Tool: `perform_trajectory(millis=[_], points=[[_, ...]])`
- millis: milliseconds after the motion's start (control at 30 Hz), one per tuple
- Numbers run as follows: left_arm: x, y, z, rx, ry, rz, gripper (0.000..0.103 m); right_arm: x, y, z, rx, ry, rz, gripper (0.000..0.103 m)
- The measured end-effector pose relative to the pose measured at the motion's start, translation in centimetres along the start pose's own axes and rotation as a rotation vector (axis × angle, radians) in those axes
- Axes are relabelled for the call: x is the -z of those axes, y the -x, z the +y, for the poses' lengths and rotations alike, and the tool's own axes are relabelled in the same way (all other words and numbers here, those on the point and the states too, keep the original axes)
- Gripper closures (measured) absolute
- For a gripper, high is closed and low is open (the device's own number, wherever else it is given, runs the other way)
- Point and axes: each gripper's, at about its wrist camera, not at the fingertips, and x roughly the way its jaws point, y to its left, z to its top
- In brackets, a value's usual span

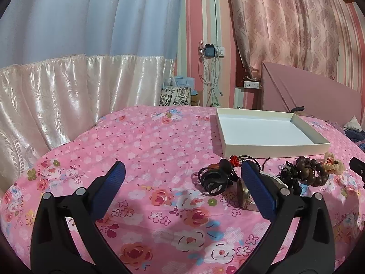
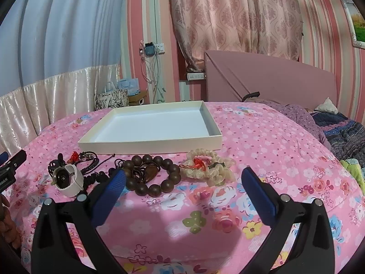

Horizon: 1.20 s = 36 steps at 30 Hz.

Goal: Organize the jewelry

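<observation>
A shallow white tray (image 2: pixel 150 145) lies on the pink floral bedspread, nothing inside it. Along its near wall runs a row of jewelry: a white watch (image 2: pixel 67 179), black braided cords (image 2: pixel 90 159), a brown wooden bead bracelet (image 2: pixel 168 183) with a brown pendant (image 2: pixel 151 171) inside it, and a cream beaded bracelet (image 2: pixel 219 171) with a red tassel. My right gripper (image 2: pixel 184 173) hovers open just short of the bead bracelet. My left gripper (image 1: pixel 182 169) is open with a black hair claw (image 1: pixel 213 179) and the watch (image 1: pixel 245 194) by its right finger. The tray (image 1: pixel 273 150) lies beyond.
A pink headboard (image 2: pixel 273 80) and rumpled dark bedding (image 2: pixel 342 134) lie to the right. Curtains, hanging cables (image 2: pixel 152 73) and bags (image 2: pixel 111 100) stand beyond the bed's far edge. The left gripper's body (image 2: pixel 11 166) and a hand (image 2: pixel 6 223) show at the left edge.
</observation>
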Motion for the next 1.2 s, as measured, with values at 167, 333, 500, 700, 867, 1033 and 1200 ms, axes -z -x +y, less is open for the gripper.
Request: perform_trajectory(millis=[167,333,500,700,867,1033,1200], points=[[0.1,0.0,0.6,0.009,0.023,-0.009,0.003,0.3,0.1,0.2,0.010,0.012,-0.024,0.002],[0.1,0.2,0.4,0.013,0.029,-0.010,0.003,0.4,-0.4,0.2,0.018,0.021,0.013,0.002],[-0.1,0.0,0.8,0.014,0.019,-0.014,0.003,0.5,0.3,-0.2,0.014,0.014,0.003,0.002],[-0.3,-0.2,0.7,0.016,0.016,-0.012,0.003,0.4,-0.1,0.3,0.022,0.020,0.014,0.002],[-0.5,-0.4,0.5,0.022,0.009,-0.013,0.003,0.2,-0.4,0.4,0.025,0.014,0.026,0.002],[-0.1,-0.3,0.3,0.021,0.009,-0.019,0.003,0.3,-0.2,0.8,0.025,0.017,0.020,0.002],[-0.2,-0.5,0.1,0.018,0.005,-0.017,0.003,0.5,0.0,0.5,0.024,0.019,0.013,0.002]])
